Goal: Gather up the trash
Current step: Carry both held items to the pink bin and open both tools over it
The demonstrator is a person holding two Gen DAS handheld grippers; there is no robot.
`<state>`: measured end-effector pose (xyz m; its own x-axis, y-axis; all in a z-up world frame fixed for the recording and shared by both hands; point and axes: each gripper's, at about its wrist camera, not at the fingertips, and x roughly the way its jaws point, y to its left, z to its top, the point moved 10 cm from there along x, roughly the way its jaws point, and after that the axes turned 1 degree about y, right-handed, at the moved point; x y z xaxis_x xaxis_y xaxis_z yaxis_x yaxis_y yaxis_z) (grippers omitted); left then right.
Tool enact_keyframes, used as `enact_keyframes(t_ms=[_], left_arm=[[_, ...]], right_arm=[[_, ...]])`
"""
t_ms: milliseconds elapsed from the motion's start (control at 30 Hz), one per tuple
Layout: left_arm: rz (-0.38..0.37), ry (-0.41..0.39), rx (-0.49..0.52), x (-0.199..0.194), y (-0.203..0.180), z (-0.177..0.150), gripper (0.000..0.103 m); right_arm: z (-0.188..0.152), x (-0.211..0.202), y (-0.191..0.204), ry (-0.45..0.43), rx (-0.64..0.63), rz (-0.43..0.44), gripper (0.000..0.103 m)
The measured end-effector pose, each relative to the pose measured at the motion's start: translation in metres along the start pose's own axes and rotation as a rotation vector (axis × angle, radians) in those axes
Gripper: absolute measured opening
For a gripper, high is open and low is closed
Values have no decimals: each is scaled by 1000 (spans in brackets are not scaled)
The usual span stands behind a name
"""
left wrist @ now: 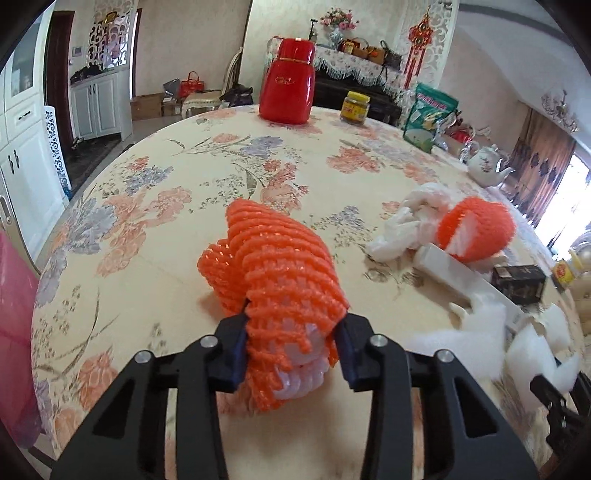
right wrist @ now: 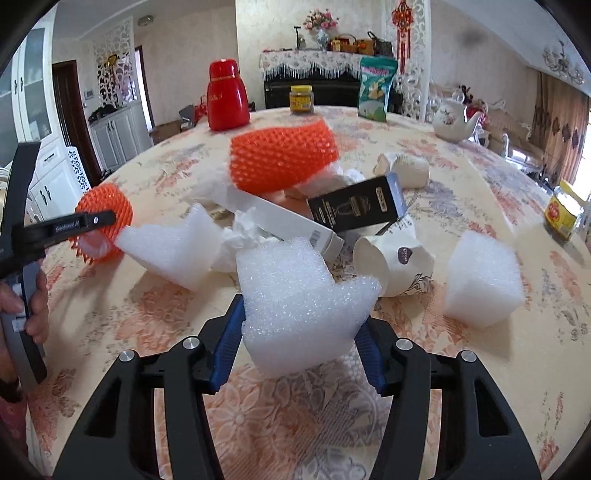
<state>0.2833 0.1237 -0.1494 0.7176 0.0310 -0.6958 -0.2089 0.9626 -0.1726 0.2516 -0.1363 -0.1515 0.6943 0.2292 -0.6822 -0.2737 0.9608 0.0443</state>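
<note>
With the left gripper (left wrist: 291, 354) clamping its jaws on an orange foam net (left wrist: 273, 266) and the right gripper (right wrist: 299, 347) squeezing a white foam chunk (right wrist: 299, 295) just above the counter (left wrist: 177, 177), either springy piece risked slipping free.

Walls: pale patterned paper (right wrist: 184, 40) | left: white cabinets (left wrist: 22, 147), dark doorway (left wrist: 59, 81), dark floor (left wrist: 96, 155) | rear: dark sideboard (right wrist: 310, 88) under lace-fringed cloth (right wrist: 306, 61), flower vase (right wrist: 322, 35), red knot hanging (right wrist: 403, 26) | right: brown patterned curtain (right wrist: 563, 125), bright daylight at window (left wrist: 576, 184) | foreground: floral-cloth tabletop (left wrist: 166, 192)
</note>
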Motion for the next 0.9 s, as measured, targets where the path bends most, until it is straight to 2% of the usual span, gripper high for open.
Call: enact_keyframes(t_ms=[167, 433, 567, 733, 900], left_arm=[[-26, -40, 8, -32, 3, -13, 35], [0, -124, 72, -84, 11, -34, 35], [28, -164, 103, -109, 20, -43, 35], [41, -239, 113, -142, 35, -46, 35], [80, -284, 103, -167, 62, -48, 35]], right_arm=[[-2, -19, 10, -30, 1, 8, 54], [-1, -44, 38, -81, -17, 54, 54], [7, -55, 66, -127, -55, 99, 55], [16, -56, 111, -145, -115, 174, 55], [31, -58, 169, -166, -191, 267, 55]])
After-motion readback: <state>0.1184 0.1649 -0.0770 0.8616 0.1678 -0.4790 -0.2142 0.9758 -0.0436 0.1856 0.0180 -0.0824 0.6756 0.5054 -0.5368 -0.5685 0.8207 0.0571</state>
